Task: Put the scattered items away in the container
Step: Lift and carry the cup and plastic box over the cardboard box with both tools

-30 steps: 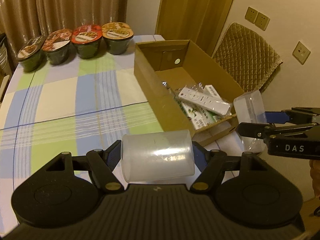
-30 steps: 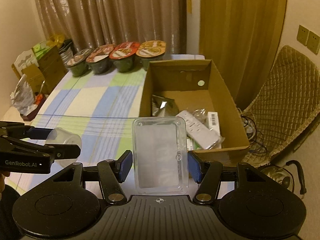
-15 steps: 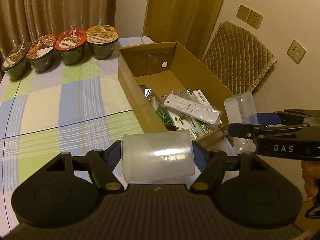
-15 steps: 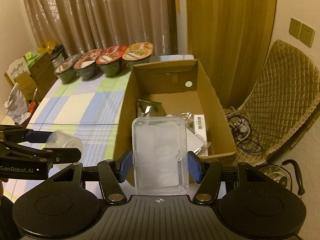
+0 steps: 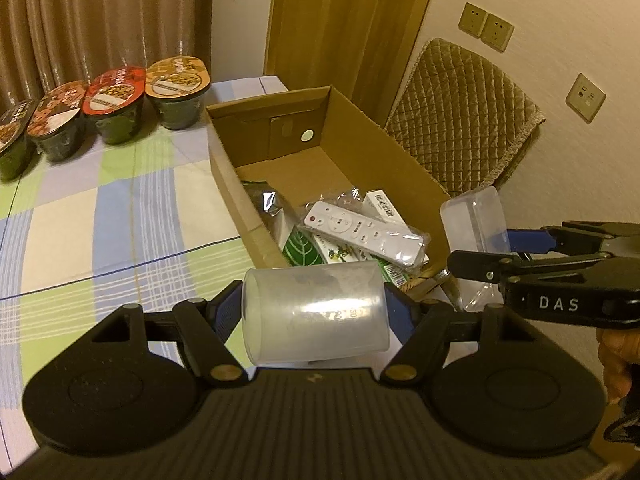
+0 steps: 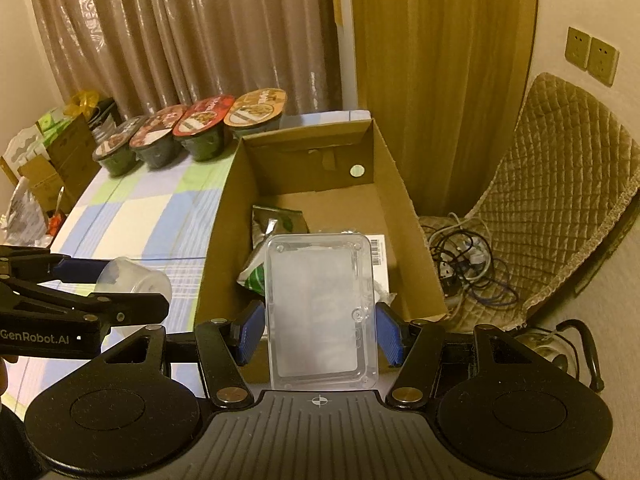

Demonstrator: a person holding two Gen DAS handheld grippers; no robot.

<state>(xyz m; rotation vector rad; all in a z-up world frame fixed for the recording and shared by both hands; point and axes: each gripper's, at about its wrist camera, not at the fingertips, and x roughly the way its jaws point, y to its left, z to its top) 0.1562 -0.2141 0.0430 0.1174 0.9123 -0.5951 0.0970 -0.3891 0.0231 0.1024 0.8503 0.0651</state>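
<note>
My left gripper (image 5: 314,314) is shut on a frosted plastic cup (image 5: 314,316) lying sideways between its blue pads, just short of the near left corner of the open cardboard box (image 5: 228,168). Inside the box lie a white remote (image 5: 362,236), a foil pouch (image 5: 264,200) and green-printed packets (image 5: 304,246). My right gripper (image 6: 320,330) is shut on a clear rectangular plastic container (image 6: 322,312), held over the near end of the box (image 6: 404,216). Each gripper shows in the other's view: the cup (image 6: 136,282) at left, the clear container (image 5: 474,220) at right.
Several lidded instant noodle bowls (image 5: 114,108) line the far edge of the checked tablecloth (image 5: 100,208). A quilted chair (image 6: 560,208) with a tangle of cables (image 6: 468,256) sits right of the box. Curtains hang behind; bags and cartons (image 6: 44,168) stand at far left.
Both grippers have moved forward and up toward the box with their loads. The clear container now hangs over the box's near end; the cup is closer to the box's near left corner.
</note>
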